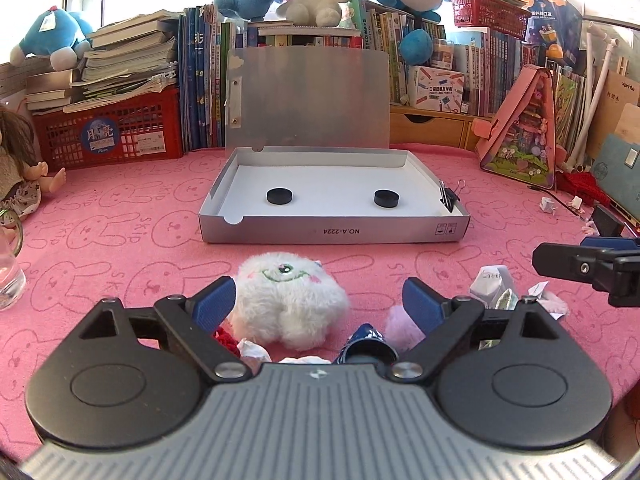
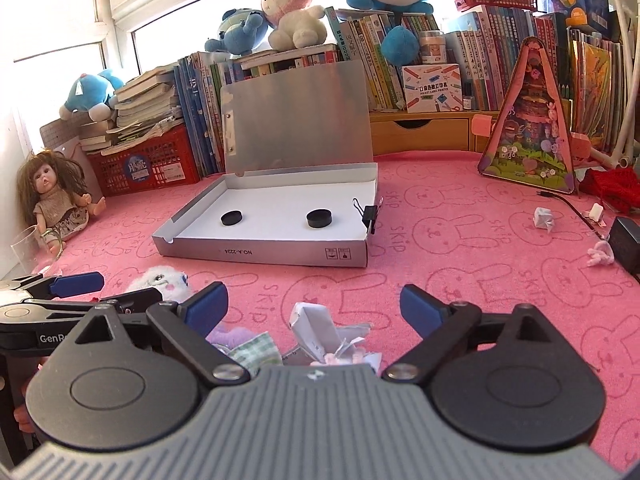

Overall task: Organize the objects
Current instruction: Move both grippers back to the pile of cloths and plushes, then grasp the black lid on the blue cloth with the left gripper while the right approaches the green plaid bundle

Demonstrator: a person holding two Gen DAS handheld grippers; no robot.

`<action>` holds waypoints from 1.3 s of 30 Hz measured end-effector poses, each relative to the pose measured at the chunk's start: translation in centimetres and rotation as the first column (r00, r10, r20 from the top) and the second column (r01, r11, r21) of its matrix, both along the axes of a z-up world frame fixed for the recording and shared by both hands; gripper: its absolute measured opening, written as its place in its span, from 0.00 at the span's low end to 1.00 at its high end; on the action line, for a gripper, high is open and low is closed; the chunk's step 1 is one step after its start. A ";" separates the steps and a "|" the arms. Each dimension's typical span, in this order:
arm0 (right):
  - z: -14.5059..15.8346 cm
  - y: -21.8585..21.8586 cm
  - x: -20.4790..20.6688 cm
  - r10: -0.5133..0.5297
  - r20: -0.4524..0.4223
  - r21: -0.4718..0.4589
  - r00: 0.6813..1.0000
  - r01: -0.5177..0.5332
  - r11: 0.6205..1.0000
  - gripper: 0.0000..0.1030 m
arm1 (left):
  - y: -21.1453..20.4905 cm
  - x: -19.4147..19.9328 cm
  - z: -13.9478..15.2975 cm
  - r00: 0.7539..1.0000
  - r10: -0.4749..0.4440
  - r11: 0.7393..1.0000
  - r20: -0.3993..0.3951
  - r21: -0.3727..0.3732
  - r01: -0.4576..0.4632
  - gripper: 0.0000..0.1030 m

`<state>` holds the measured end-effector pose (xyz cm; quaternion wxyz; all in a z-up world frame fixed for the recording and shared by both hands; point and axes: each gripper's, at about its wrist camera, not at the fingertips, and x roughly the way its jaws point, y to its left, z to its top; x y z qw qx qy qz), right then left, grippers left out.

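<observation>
An open silver box (image 1: 336,232) (image 2: 264,257) lies on the pink cloth, lid up, with two black discs (image 1: 279,196) (image 1: 387,198) and a binder clip (image 1: 449,196) on its right wall. My left gripper (image 1: 320,304) is open, its fingers either side of a white fluffy plush (image 1: 290,300), which also shows in the right wrist view (image 2: 160,280). My right gripper (image 2: 314,306) is open over a folded white paper piece (image 2: 312,328), with small paper and fabric scraps (image 2: 256,350) beside it. The same paper (image 1: 494,286) shows in the left wrist view.
Books, a red crate (image 1: 108,136) and plush toys line the back. A doll (image 2: 52,196) and a clear glass (image 2: 28,252) sit at the left. A pink triangular toy house (image 2: 528,132), a paper cube (image 2: 544,218) and a black box (image 2: 626,244) are at the right.
</observation>
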<state>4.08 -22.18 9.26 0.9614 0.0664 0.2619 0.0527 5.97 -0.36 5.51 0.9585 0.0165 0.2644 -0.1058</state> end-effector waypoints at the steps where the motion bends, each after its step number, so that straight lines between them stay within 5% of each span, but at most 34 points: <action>1: -0.1 0.2 -0.4 0.001 0.003 -0.007 1.000 -0.001 1.000 0.95 | 0.1 -0.5 -0.2 1.000 0.001 1.000 0.000 0.002 -0.001 0.90; 9: -1.3 1.2 -2.8 0.000 0.006 -0.045 1.000 0.000 0.999 0.95 | 0.4 -3.1 -1.5 1.000 0.026 0.998 0.018 0.054 -0.027 0.88; 15: -1.7 1.4 -3.9 0.023 0.001 -0.024 1.000 -0.023 0.999 0.95 | 0.1 -4.7 -1.7 0.999 0.005 0.998 0.036 0.065 -0.007 0.63; 22: -2.6 2.5 -4.2 0.052 -0.020 -0.059 0.998 -0.053 0.997 0.93 | -1.2 -5.0 -1.8 0.998 -0.041 0.998 0.042 0.058 0.039 0.51; 36: -4.1 2.8 -3.6 0.049 -0.060 -0.071 0.997 -0.053 0.996 0.91 | -2.4 -5.8 -1.8 0.985 -0.133 0.989 0.112 0.075 0.125 0.46; 39: -4.1 2.6 -3.5 0.042 -0.067 -0.066 0.997 -0.046 0.997 0.89 | -2.3 -5.7 -2.1 0.989 -0.121 0.991 0.086 0.064 0.116 0.36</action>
